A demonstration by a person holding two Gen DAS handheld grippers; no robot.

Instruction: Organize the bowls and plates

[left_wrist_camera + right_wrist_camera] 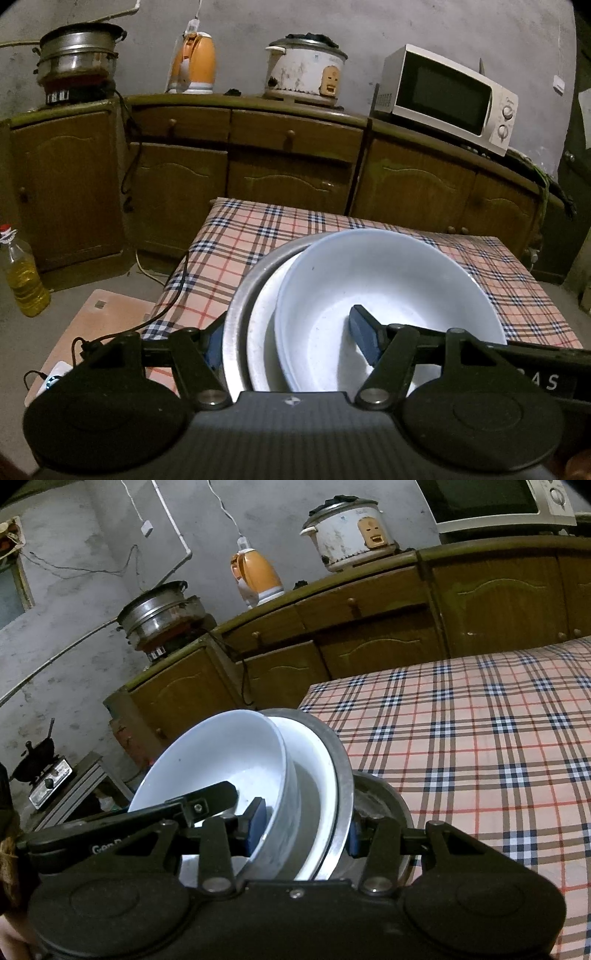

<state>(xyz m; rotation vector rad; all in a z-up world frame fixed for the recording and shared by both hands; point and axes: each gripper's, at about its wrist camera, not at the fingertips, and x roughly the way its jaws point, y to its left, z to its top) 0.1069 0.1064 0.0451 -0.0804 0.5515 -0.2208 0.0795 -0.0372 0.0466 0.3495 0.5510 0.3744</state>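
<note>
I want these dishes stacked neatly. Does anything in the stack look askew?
Yes. The white bowl sits off-centre and tilted in the stack, over a white plate and metal basin, not nested flush. Both grippers clamp the stack's rims.

A brown wooden cabinet run point(295, 147) carries a white microwave oven point(450, 98) at one o'clock, a stained white rice cooker point(306, 70) at twelve, an orange electric kettle point(194, 62) and stacked steel steamer pots point(79, 51) at eleven. A plastic bottle of yellow oil point(24, 280) stands on the floor at nine. Nearer, a pink plaid cloth covers the surface point(258, 236).

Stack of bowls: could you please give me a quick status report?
Left hand-held gripper and right hand-held gripper both clamp the stack's rims. White bowl nested in white plate in metal bowl, tilted. Checked table ahead bare.
</note>
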